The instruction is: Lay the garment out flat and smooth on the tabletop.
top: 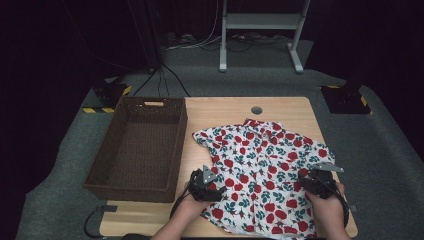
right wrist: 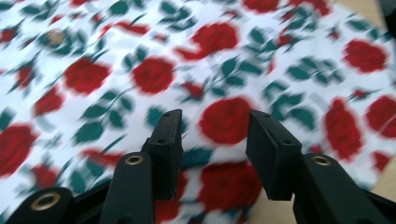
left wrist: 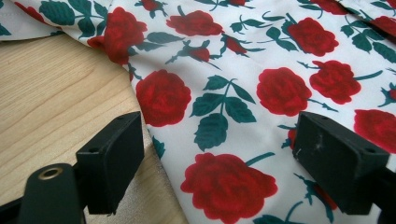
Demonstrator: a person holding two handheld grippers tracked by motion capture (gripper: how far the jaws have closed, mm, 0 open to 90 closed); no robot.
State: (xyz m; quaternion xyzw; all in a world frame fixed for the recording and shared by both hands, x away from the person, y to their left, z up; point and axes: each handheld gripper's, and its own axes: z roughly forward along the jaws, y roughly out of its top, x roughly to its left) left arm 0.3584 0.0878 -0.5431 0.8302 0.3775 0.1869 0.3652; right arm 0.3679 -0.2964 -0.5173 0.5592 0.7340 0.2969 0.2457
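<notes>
The basket [top: 137, 145] holds nothing, while the shirt [top: 260, 170] lies beside it under both spread grippers, left [top: 204, 181] and right [top: 316, 181].

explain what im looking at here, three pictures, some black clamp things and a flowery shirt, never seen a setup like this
No robot here: a person stands at a light wooden table holding a hand-held two-jaw tool in each hand. The high view looks down from above the person's side. The other two pictures come from small cameras riding on the tools, looking along their black jaws.

On the table lies a white short-sleeved shirt printed with red roses and green leaves, spread flat. Beside it, to the left, sits a dark brown woven basket.

The left gripper is at the shirt's left edge, jaws wide apart, one over wood, one over fabric. The right gripper is over the shirt's right side, jaws parted. Neither holds anything.
</notes>
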